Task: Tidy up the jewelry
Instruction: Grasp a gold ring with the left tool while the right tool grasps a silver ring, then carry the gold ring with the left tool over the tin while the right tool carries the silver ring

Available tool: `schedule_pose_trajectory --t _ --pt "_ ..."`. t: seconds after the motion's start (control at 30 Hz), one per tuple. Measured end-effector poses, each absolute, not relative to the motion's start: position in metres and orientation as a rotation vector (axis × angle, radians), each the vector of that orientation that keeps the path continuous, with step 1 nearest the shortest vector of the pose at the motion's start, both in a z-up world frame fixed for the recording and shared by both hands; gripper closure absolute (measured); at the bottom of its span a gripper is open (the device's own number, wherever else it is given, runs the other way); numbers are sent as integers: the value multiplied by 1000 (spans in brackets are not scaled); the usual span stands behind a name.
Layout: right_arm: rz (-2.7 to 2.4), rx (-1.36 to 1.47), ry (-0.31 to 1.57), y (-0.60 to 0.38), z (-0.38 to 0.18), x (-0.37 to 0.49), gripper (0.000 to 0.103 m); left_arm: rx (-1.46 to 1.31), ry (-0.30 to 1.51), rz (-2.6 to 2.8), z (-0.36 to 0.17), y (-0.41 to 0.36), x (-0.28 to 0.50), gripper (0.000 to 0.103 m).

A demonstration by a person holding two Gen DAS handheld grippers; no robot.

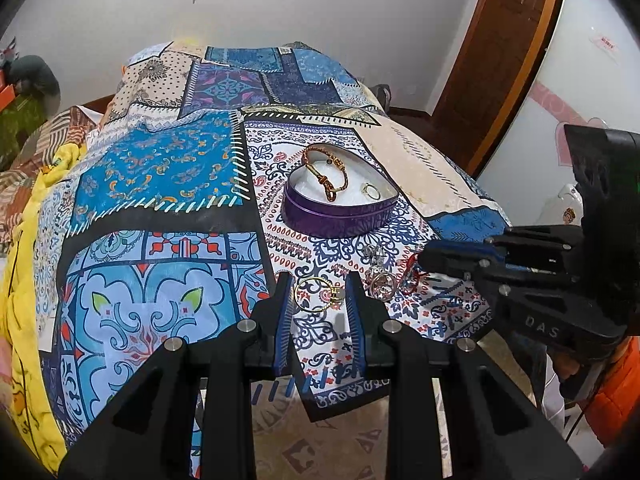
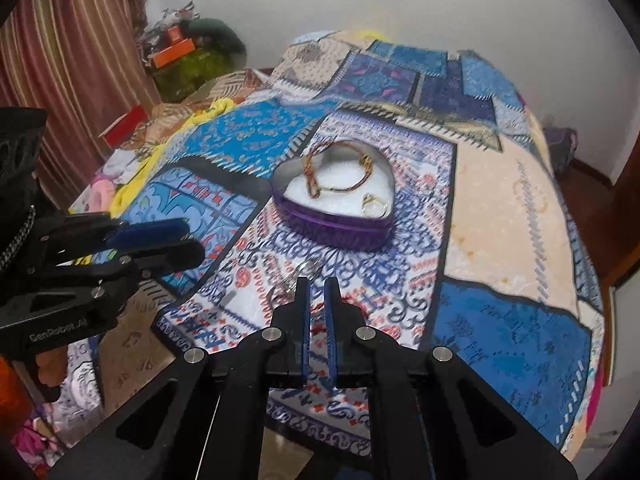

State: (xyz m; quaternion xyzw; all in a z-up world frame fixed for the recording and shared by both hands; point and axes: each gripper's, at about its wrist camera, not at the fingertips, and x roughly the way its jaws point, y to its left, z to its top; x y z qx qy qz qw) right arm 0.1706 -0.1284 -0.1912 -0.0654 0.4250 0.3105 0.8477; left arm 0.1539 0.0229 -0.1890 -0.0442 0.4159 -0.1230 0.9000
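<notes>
A purple heart-shaped tin (image 1: pixel 340 216) with white lining stands on the patterned bedspread. It holds a gold and red bracelet (image 1: pixel 326 174) and a ring (image 1: pixel 370 189). My left gripper (image 1: pixel 320 296) is open, its fingers on either side of a gold ring (image 1: pixel 318 294) lying on the cloth. Silver jewelry (image 1: pixel 380 276) and a red piece (image 1: pixel 412 276) lie just right of it. My right gripper (image 2: pixel 316 284) is nearly shut and empty over the cloth, with silver jewelry (image 2: pixel 292 280) at its left fingertip. The tin (image 2: pixel 332 220) lies ahead of it.
The bedspread (image 1: pixel 160 168) covers a bed whose near corner hangs over a tiled floor (image 1: pixel 320 440). A wooden door (image 1: pixel 512 40) and a white cabinet stand to the right. Curtains (image 2: pixel 68 60) and clutter lie to the left of the bed.
</notes>
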Motion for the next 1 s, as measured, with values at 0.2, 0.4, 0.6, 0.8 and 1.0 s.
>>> schedule_pose_trajectory --t 0.2,0.4,0.6,0.8,1.0 --pt "697 -164 940 -115 -201 169 72 -107 882 -244 -198 30 153 78" --pt "693 -227 932 -100 -206 169 72 -129 899 -220 -206 44 148 78" --pt "683 -279 946 -92 -213 171 72 -144 899 -208 -208 52 145 78" --pt "652 -304 927 -94 -213 170 84 -143 891 -214 -204 49 144 78" --pt "641 -287 906 -101 -206 166 84 -123 873 -220 -196 43 145 78"
